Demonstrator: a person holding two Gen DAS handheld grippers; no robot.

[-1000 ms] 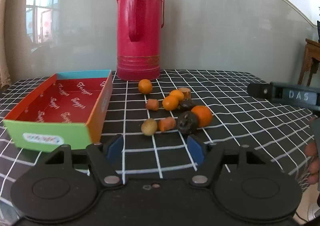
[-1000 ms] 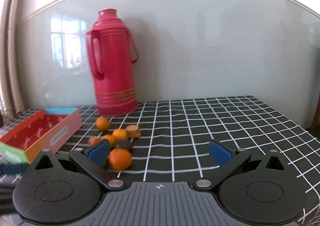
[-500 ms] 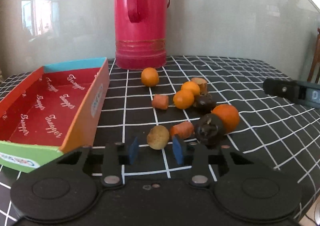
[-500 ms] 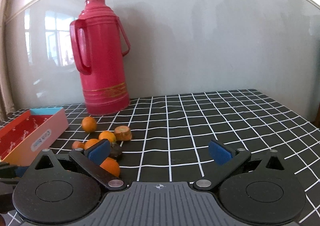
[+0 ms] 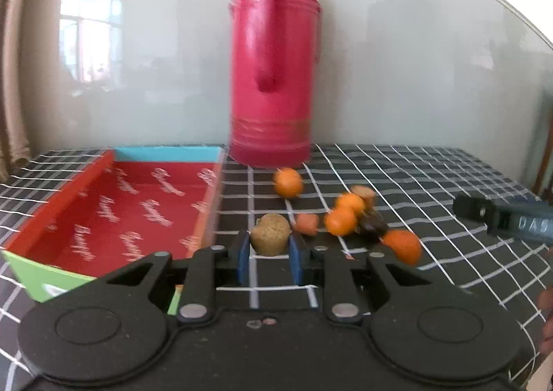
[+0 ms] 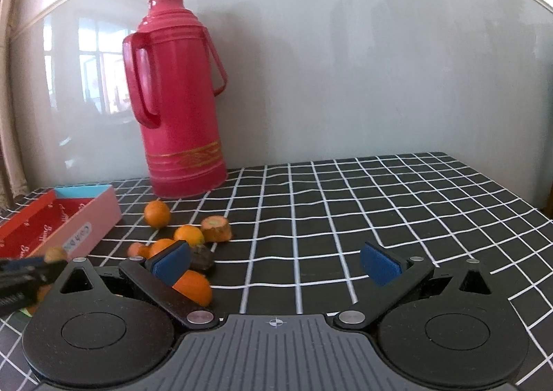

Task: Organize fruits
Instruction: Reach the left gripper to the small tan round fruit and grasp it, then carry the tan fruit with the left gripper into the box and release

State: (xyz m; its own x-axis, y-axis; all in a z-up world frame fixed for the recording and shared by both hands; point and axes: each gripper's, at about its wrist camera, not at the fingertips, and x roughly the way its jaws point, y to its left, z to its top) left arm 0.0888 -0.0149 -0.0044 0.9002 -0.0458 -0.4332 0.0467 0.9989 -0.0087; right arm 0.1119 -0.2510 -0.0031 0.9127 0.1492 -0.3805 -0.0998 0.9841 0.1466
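My left gripper (image 5: 269, 252) is shut on a tan round fruit (image 5: 270, 234) and holds it above the checked cloth, just right of the open red box (image 5: 114, 214). Several fruits lie in a loose cluster to the right: small oranges (image 5: 287, 182) (image 5: 340, 221), an orange chunk (image 5: 306, 223), a dark fruit (image 5: 371, 226) and a bigger orange (image 5: 402, 245). My right gripper (image 6: 274, 261) is open and empty, with the big orange (image 6: 193, 287) and dark fruit (image 6: 202, 258) beside its left finger. The held fruit (image 6: 55, 253) shows at the left in the right wrist view.
A tall red thermos (image 5: 274, 62) stands at the back of the table by the wall, also in the right wrist view (image 6: 178, 97). The box (image 6: 52, 221) lies at the left. The black-and-white checked cloth (image 6: 380, 211) stretches to the right.
My left gripper closed on the tan fruit and lifted it toward the box. My right gripper shifted slightly and stayed open.
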